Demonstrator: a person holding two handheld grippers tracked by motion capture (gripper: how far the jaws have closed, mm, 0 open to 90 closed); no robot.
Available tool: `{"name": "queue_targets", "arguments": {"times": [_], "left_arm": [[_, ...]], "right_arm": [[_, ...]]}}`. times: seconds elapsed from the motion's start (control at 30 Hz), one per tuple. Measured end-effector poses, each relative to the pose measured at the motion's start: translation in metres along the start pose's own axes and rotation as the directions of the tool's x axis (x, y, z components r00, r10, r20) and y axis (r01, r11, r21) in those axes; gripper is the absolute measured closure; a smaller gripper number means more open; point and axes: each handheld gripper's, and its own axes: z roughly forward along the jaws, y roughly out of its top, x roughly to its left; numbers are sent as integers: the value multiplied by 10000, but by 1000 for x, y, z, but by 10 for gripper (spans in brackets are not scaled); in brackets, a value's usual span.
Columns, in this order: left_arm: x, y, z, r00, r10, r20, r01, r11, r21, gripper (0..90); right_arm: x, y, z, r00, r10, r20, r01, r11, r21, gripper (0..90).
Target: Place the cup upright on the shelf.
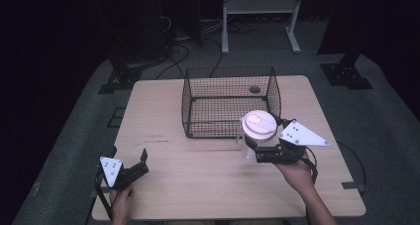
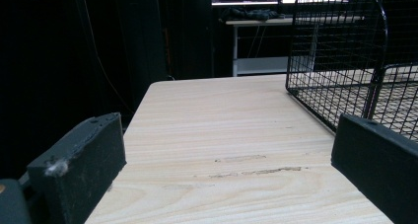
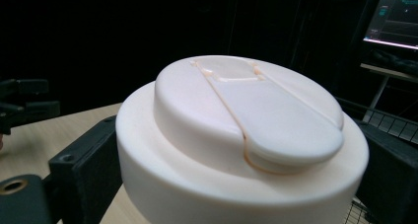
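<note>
Wooden table [image 1: 198,185] with black wire basket [image 1: 230,103] at centre back.
Just outside basket's front right corner, white-lidded container [image 1: 258,126] clamped between jaws of right gripper [image 1: 251,146]; clear body below lid hard to make out. Near left corner, left gripper [image 1: 130,160], jaws spread, holding nothing.

We note two black handheld grippers. The left gripper [image 1: 130,161] carries a small grey three-cornered plate with dark screw dots; its black jaw blocks look scuffed, with a tuft of lint. The right gripper [image 1: 250,140] bears a larger grey plate and a trailing black cable. Both forearms are bare.
</note>
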Motion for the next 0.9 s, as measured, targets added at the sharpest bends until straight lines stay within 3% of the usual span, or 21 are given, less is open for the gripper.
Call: {"name": "queue_targets", "arguments": {"times": [0.4, 0.77, 0.9], "left_arm": [[0, 0, 0, 10000, 2, 11, -2, 10000, 8, 0], [0, 0, 0, 10000, -5, 21, 5, 10000, -4, 0], [1, 0, 0, 10000, -42, 21, 42, 10000, -17, 0]], "right_arm": [[-2, 29, 10, 9995, -321, 38, 322, 9993, -195, 44], [-15, 57, 27, 9993, -360, 100, 363, 9989, -285, 44], [-22, 65, 40, 9993, -324, 159, 327, 9992, -212, 45]]}}
